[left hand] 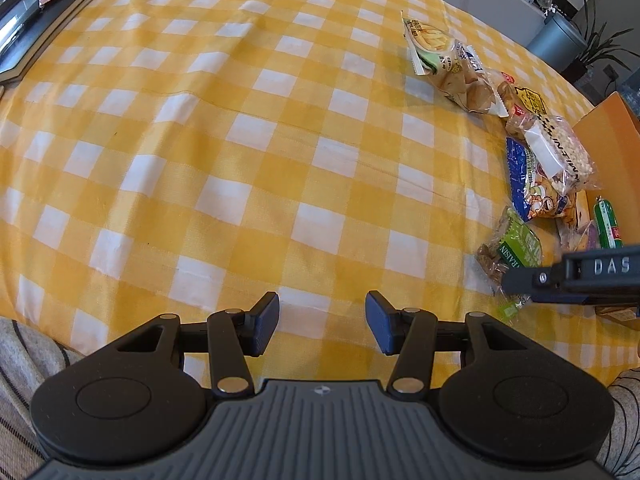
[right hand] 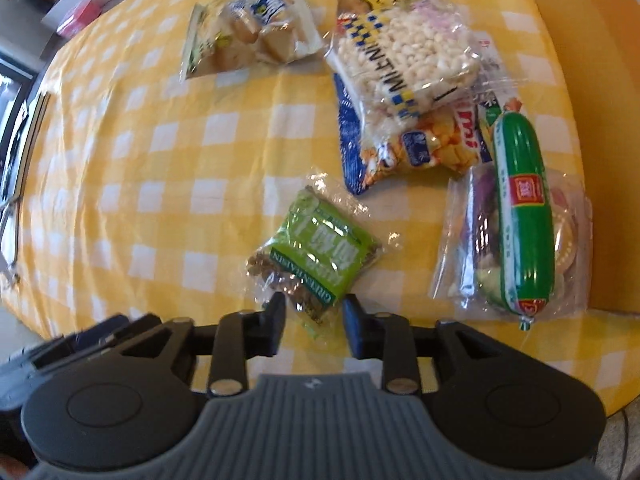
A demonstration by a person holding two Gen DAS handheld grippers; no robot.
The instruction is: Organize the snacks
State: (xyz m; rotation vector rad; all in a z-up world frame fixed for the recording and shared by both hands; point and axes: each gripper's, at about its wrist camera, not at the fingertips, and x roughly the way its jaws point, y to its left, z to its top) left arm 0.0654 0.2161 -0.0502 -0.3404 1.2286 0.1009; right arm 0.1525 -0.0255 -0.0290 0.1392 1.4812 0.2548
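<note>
Crinkly film makes the green raisin packet point(right hand: 314, 254) light, soft and slippery; it lies just ahead of your right gripper point(right hand: 313, 326), whose half-open jaws hold nothing. Pinch across its lumpy middle.

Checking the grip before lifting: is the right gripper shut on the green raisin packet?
Open. The right gripper has its jaws apart, and the green raisin packet lies flat on the checked cloth, one corner between them.
</note>
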